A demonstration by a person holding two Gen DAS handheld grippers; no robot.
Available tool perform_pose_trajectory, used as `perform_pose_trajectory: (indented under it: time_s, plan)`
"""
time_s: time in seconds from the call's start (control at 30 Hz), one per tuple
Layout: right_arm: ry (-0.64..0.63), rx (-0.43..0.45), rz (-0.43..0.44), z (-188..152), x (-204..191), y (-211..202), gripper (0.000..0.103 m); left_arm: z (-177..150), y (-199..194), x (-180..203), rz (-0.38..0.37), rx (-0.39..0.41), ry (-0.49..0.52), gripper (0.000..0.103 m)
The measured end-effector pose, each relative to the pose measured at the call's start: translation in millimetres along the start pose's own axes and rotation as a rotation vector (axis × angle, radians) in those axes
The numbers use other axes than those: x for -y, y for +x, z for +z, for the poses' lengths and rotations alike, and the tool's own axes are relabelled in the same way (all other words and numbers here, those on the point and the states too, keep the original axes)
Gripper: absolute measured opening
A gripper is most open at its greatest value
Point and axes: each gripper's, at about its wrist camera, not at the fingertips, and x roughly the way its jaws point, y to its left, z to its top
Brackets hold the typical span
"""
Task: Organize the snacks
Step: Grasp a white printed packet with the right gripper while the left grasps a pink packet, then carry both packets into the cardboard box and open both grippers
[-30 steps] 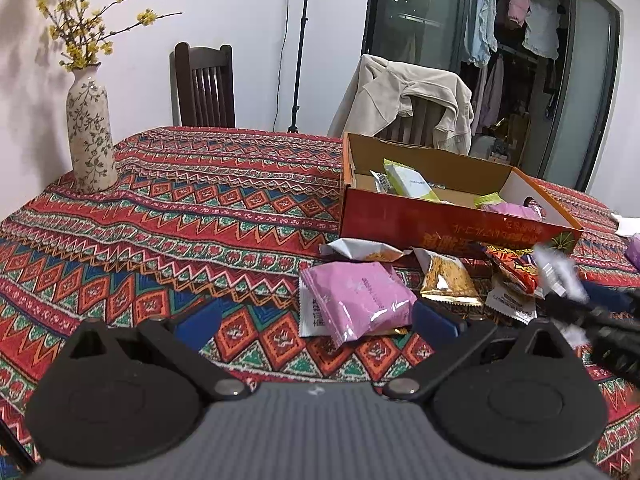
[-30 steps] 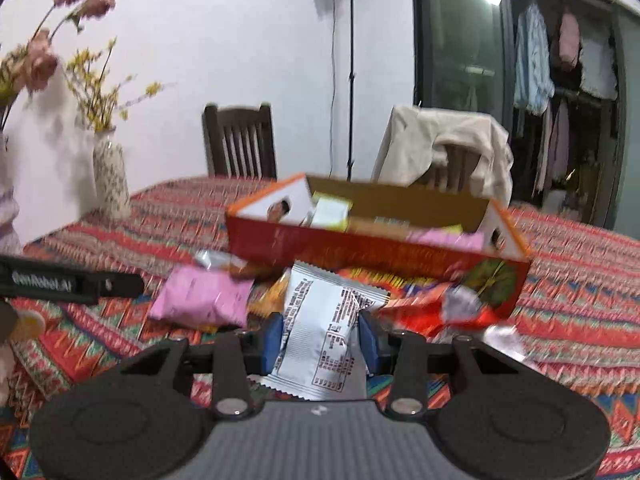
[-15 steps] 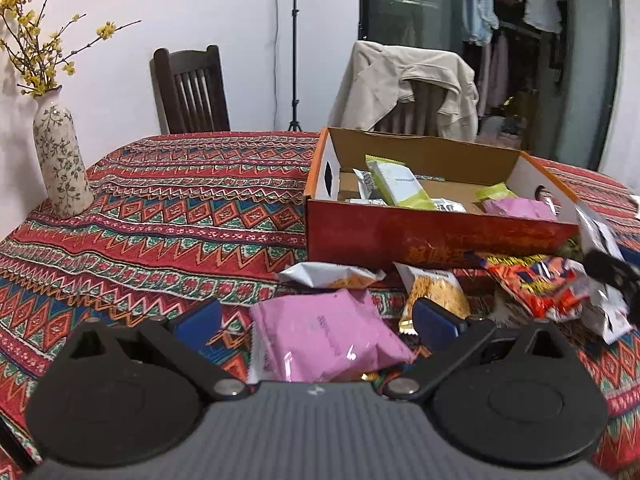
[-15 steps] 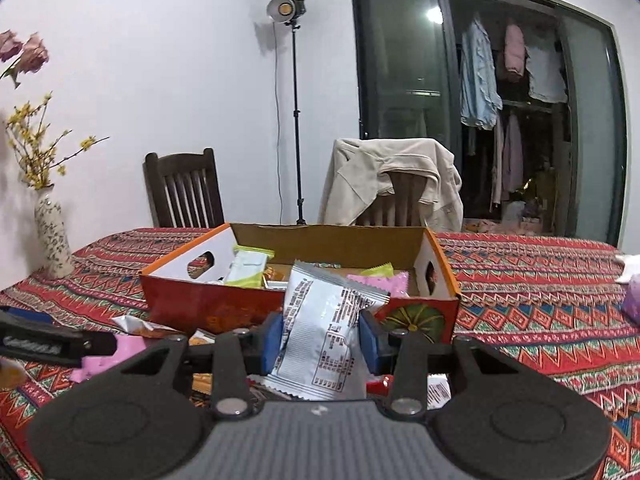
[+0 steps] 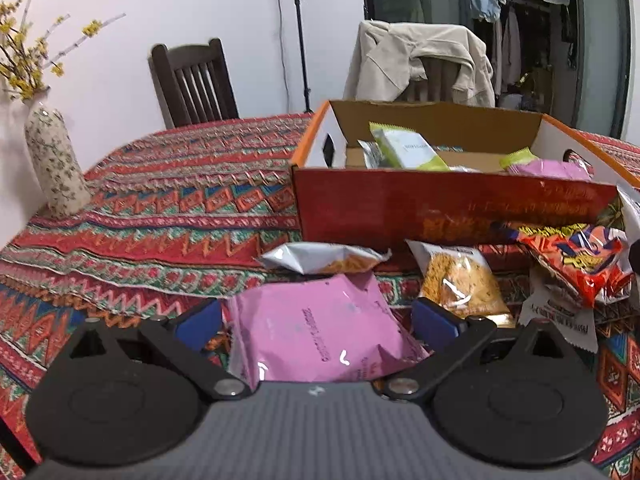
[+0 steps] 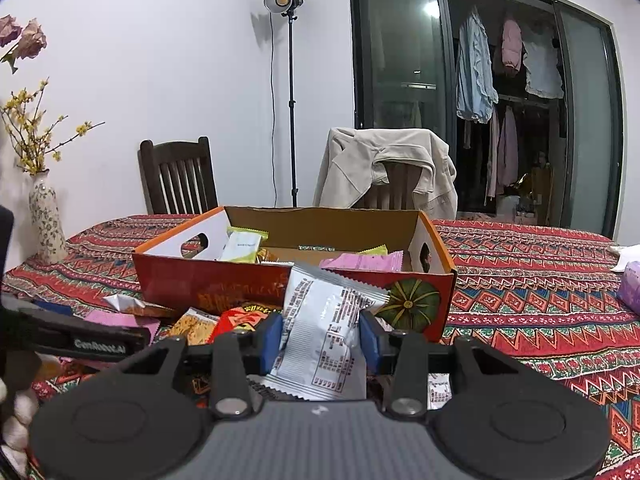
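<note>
A pink snack packet point(image 5: 320, 332) lies on the patterned tablecloth, and my left gripper point(image 5: 316, 324) stands open around it, a blue pad on each side with small gaps. Beyond it lie a silver packet point(image 5: 320, 258), a yellow noodle packet point(image 5: 460, 284) and a red packet point(image 5: 576, 256), all in front of the red cardboard box point(image 5: 440, 208). That box holds a green-white packet point(image 5: 408, 148) and a pink one point(image 5: 548, 170). My right gripper point(image 6: 320, 336) is shut on a white packet point(image 6: 324, 320), held upright just before the box point(image 6: 200, 280).
A flowered vase point(image 5: 56, 168) stands at the table's left edge. A dark wooden chair point(image 5: 192, 80) and a chair draped with a beige jacket point(image 5: 420, 60) sit behind the table. A lamp stand point(image 6: 290, 100) rises by the wall. Bare tablecloth point(image 6: 540, 280) spreads right of the box.
My left gripper has moved forward and down, so the pink packet now lies between its open jaws. The right gripper has swung to face the box, still gripping the white packet.
</note>
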Motion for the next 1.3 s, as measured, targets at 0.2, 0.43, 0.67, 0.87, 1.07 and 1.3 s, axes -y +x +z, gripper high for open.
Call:
perform_pose_trajectory:
  time_s: [0.2,0.43,0.67,0.87,1.07,1.3]
  plan:
    - [-0.011,0.008,0.003,-1,-2,-2,0.041,-4,3,1,-0.011,-0.005,0.006,0.1]
    - [-0.012,0.011,0.002,-1,-2,-3,0.042,-5,0,1,-0.009,0.007,0.017,0.084]
    - [-0.018,0.018,0.002,-1,-2,-5,0.042,-6,-6,-5,-0.028,0.022,-0.007,0.077]
    - [-0.019,0.025,0.01,-2,-3,-6,0.042,-5,-17,-7,-0.036,0.06,-0.019,0.074]
    - [-0.019,0.036,0.018,-1,-4,-8,0.042,-4,-35,-6,-0.071,0.103,-0.014,0.074]
    - [-0.033,0.058,0.028,9,-8,-17,0.042,3,-61,-3,-0.137,0.14,-0.004,0.074]
